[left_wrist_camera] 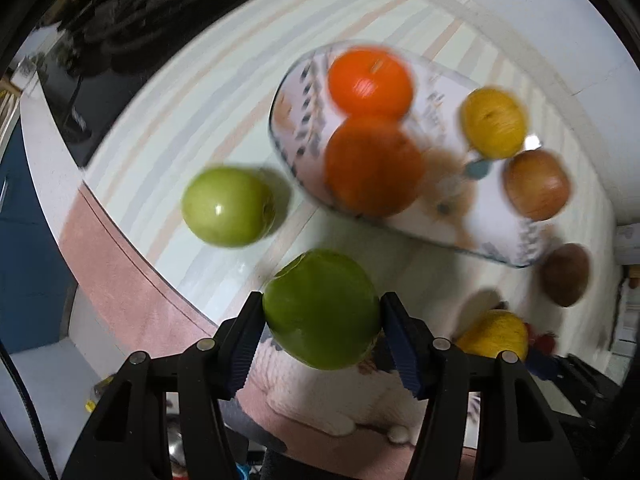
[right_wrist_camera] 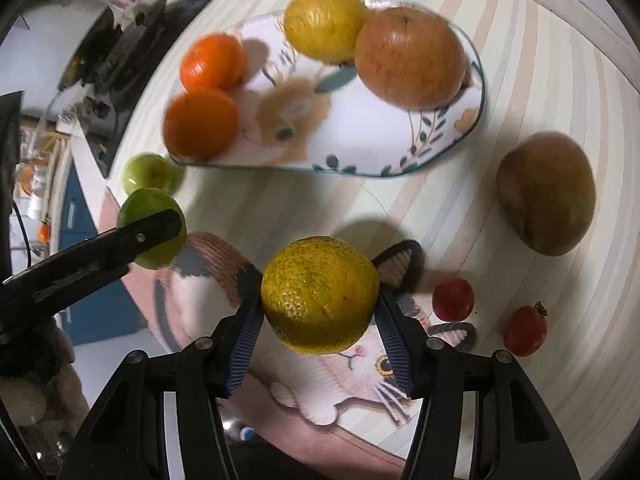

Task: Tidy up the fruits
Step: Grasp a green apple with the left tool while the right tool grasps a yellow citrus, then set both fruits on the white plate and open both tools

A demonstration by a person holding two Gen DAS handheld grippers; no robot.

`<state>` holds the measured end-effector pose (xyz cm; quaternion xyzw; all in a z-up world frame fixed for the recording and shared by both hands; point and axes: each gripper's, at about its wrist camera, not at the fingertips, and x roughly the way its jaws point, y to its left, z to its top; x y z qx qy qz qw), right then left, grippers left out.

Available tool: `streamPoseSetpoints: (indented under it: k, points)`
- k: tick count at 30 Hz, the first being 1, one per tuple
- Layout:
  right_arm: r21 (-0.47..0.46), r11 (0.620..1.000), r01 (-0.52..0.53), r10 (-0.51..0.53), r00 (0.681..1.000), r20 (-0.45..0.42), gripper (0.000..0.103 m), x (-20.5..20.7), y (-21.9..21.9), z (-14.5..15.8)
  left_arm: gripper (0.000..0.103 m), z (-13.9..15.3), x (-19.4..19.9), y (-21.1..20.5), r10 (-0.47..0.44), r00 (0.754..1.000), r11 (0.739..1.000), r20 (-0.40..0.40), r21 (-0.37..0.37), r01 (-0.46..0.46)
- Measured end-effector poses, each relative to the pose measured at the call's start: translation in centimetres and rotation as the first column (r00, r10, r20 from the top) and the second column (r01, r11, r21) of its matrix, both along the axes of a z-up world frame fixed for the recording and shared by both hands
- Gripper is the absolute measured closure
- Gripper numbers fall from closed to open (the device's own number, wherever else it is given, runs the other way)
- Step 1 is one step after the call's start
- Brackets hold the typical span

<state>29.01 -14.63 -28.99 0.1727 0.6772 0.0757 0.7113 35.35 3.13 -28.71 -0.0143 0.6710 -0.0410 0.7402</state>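
My left gripper (left_wrist_camera: 320,312) is shut on a green apple (left_wrist_camera: 322,308) and holds it above the table's front; it also shows in the right wrist view (right_wrist_camera: 154,228). My right gripper (right_wrist_camera: 320,304) is shut on a yellow-green citrus (right_wrist_camera: 320,294), seen too in the left wrist view (left_wrist_camera: 494,334). The oval patterned plate (right_wrist_camera: 360,140) holds two oranges (right_wrist_camera: 214,62) (right_wrist_camera: 200,124), a lemon (right_wrist_camera: 324,22) and a brown-red apple (right_wrist_camera: 410,58). A second green apple (left_wrist_camera: 228,206) lies on the table left of the plate.
A brown kiwi-like fruit (right_wrist_camera: 546,194) lies right of the plate. Two small red tomatoes (right_wrist_camera: 453,299) (right_wrist_camera: 524,331) lie at the front right. A cat-shaped mat (right_wrist_camera: 360,360) lies under my grippers. A dark stovetop (right_wrist_camera: 120,52) is at the far left.
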Motion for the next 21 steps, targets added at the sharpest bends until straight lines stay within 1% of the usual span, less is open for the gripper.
streamPoseSetpoints:
  k: [2,5,6,9,11,13,15,18,21]
  points:
    - [0.021,1.0,0.018,-0.019,0.999,0.027,0.043,0.5,-0.3,1.1,0.047,2.9,0.8,-0.7,-0.022,0.999,0.999,0.046,-0.033,0.024]
    - [0.041,0.998,0.047,-0.05,0.997,0.061,0.043,2.3,-0.8,2.3,0.047,6.1,2.9,-1.9,-0.075,0.993,0.995,0.096,-0.054,0.081]
    - [0.04,0.998,0.058,-0.06,0.996,0.07,0.043,3.0,-1.0,2.5,0.047,6.9,4.1,-2.5,-0.097,0.99,0.993,0.106,-0.054,0.103]
    - [0.05,0.995,0.091,-0.095,0.993,0.076,0.043,5.5,-1.5,2.6,0.047,8.0,8.0,-4.1,-0.142,0.984,0.988,0.103,-0.045,0.147]
    - [0.051,0.993,0.104,-0.108,0.992,0.068,0.043,7.0,-1.5,2.2,0.047,7.5,10.5,-5.1,-0.175,0.981,0.984,0.084,-0.014,0.177]
    - [0.043,0.993,0.109,-0.111,0.992,0.059,0.043,8.1,-1.3,1.7,0.047,6.4,12.6,-6.4,-0.206,0.977,0.979,0.058,0.013,0.205]
    - [0.045,0.992,0.114,-0.116,0.992,0.04,0.043,9.0,-1.1,1.1,0.047,5.0,15.0,-7.3,-0.223,0.975,0.974,0.005,0.032,0.223]
    - [0.051,0.991,0.127,-0.128,0.992,0.01,0.043,9.9,-0.9,0.0,0.047,3.0,16.8,-8.3,-0.247,0.967,0.968,-0.062,0.036,0.25]
    - [0.051,0.989,0.137,-0.137,0.991,-0.009,0.043,10.3,-0.9,-1.1,0.046,1.2,17.9,-9.4,-0.261,0.956,0.964,-0.132,0.019,0.266]
